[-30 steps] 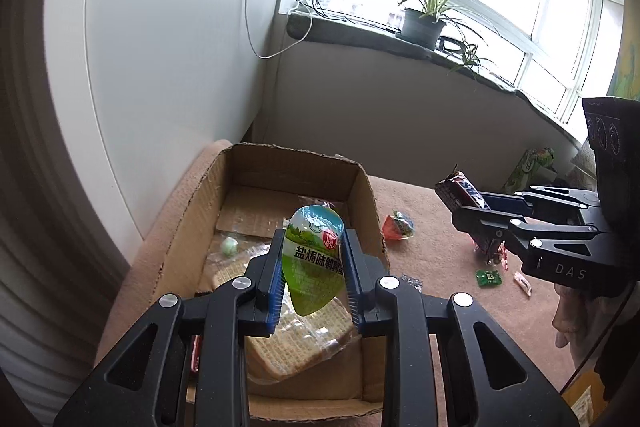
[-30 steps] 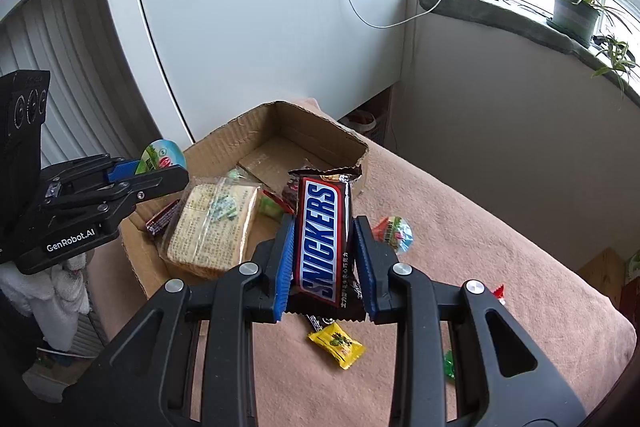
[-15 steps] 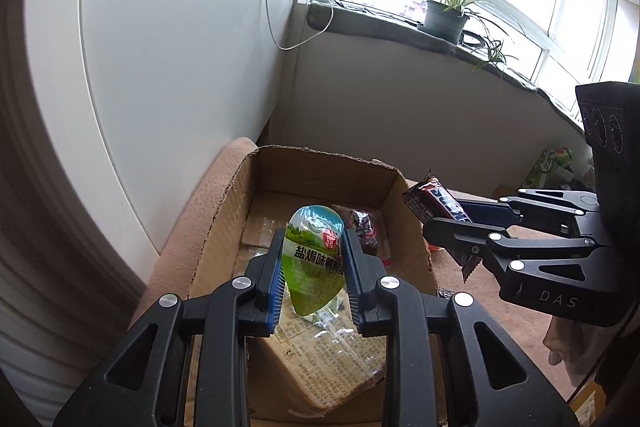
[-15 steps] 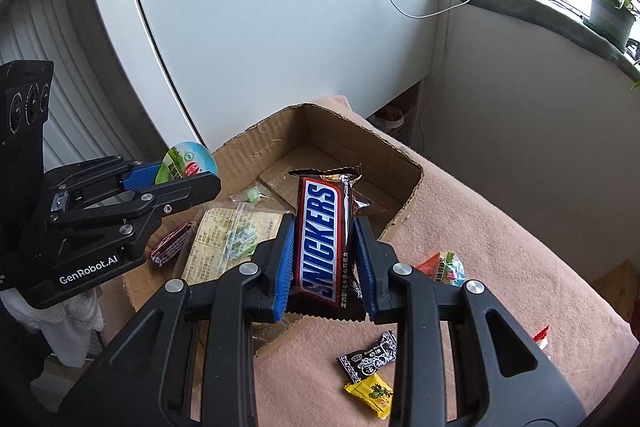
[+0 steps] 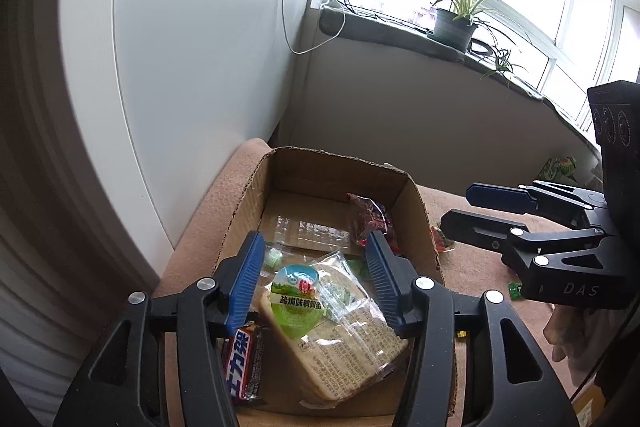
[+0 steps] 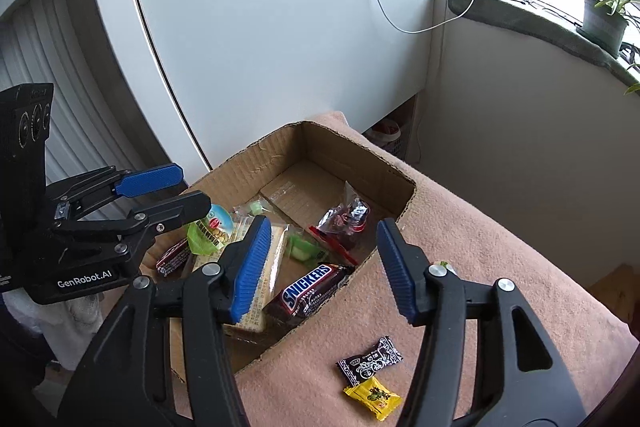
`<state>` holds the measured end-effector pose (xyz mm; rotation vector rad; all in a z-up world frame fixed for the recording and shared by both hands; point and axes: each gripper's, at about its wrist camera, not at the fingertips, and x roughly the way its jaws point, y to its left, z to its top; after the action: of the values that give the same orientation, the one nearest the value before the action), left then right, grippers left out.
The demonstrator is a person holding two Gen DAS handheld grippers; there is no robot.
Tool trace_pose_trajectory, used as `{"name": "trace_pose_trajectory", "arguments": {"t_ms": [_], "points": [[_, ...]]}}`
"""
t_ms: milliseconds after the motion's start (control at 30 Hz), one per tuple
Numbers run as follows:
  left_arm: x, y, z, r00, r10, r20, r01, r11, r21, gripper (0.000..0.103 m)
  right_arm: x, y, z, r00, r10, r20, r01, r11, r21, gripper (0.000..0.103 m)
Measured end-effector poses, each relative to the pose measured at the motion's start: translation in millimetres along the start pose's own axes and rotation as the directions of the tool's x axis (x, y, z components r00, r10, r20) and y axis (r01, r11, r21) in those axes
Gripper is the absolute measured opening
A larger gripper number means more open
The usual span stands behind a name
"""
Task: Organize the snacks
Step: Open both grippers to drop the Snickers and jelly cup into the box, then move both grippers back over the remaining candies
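Note:
An open cardboard box (image 5: pixel 336 167) (image 6: pixel 352 147) sits on a pink-brown cloth. My left gripper (image 5: pixel 316 283) is open above it; the green egg-shaped packet (image 5: pixel 296 301) (image 6: pixel 210 229) lies below its fingers on a clear-wrapped cracker pack (image 5: pixel 352 351). My right gripper (image 6: pixel 320 267) is open over the box's near corner. The Snickers bar (image 6: pixel 310 289) lies in the box against the near wall. A second dark bar (image 5: pixel 242 363) and a dark red packet (image 5: pixel 370 219) (image 6: pixel 346 217) are also inside. The right gripper also shows in the left wrist view (image 5: pixel 480 211).
A black candy (image 6: pixel 370 361) and a yellow candy (image 6: pixel 372 397) lie on the cloth outside the box. A red-green packet (image 5: pixel 442 241) and a small green candy (image 5: pixel 514 289) lie right of the box. A white panel stands behind; a potted plant (image 5: pixel 456 23) is on the sill.
Both grippers opened. The green packet dropped from the left gripper onto the cracker pack, and the Snickers bar dropped from the right gripper into the box.

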<state>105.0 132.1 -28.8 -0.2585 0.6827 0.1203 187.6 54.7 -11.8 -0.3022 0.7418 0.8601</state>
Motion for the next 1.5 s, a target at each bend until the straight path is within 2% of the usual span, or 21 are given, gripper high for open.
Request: {"name": "trace_pose_trajectory", "arguments": {"t_ms": [33,100,167,200,467,567,633,733,833,867,933,1133,1367,1500], "points": [[-3,-1,-1,1.000,0.007,0.003,-0.007,1.000,-0.002,0.065,-6,-2,-2,1.000,-0.008,0.009,0.008,1.000,0.004,0.058],[-9,-3,-2,1.000,0.014,0.015,-0.014,1.000,-0.008,0.069,-17,-5,-6,0.999,-0.022,0.024,0.021,1.000,0.013,0.062],[-16,-5,-5,1.000,0.010,0.025,-0.010,1.000,-0.014,0.069,-31,-9,-12,0.998,-0.041,0.048,0.040,0.999,0.026,0.079],[-20,-7,-8,1.000,0.007,0.031,-0.006,1.000,-0.015,0.069,-39,-12,-16,0.997,-0.053,0.064,0.051,0.998,0.032,0.082],[-57,-35,-32,0.994,0.010,0.111,-0.012,1.000,0.016,0.069,-107,-37,-63,0.979,-0.166,0.118,0.156,0.984,0.091,0.083],[-72,-45,-49,0.989,-0.034,0.143,0.034,0.999,0.002,0.069,-130,-49,-84,0.974,-0.190,0.127,0.175,0.977,0.124,0.085],[-75,-52,-61,0.990,-0.055,0.126,0.057,0.998,-0.015,0.069,-145,-56,-100,0.975,-0.183,0.127,0.164,0.976,0.145,0.085],[-78,-67,-77,0.992,-0.085,0.091,0.086,0.996,-0.007,0.069,-164,-63,-124,0.960,-0.248,0.131,0.226,0.960,0.166,0.085],[-79,-83,-89,0.992,-0.101,0.069,0.100,0.995,0.020,0.068,-179,-77,-149,0.958,-0.262,0.115,0.232,0.947,0.220,0.085],[-78,-90,-93,0.992,-0.107,0.060,0.105,0.994,0.031,0.066,-182,-83,-157,0.958,-0.267,0.106,0.236,0.941,0.242,0.085],[-76,-101,-100,0.992,-0.123,0.040,0.121,0.991,0.052,0.054,-187,-93,-171,0.958,-0.275,0.084,0.243,0.931,0.274,0.085],[-58,-135,-117,0.982,-0.187,-0.036,0.190,0.978,0.088,0.037,-194,-116,-208,0.954,-0.298,0.037,0.268,0.901,0.341,0.085],[-17,-174,-112,0.968,-0.225,-0.110,0.240,0.959,0.152,0.036,-181,-140,-226,0.948,-0.319,-0.017,0.306,0.891,0.336,0.084],[11,-194,-104,0.954,-0.247,-0.167,0.276,0.944,0.183,0.036,-158,-149,-227,0.954,-0.292,-0.066,0.299,0.909,0.292,0.073]]}}
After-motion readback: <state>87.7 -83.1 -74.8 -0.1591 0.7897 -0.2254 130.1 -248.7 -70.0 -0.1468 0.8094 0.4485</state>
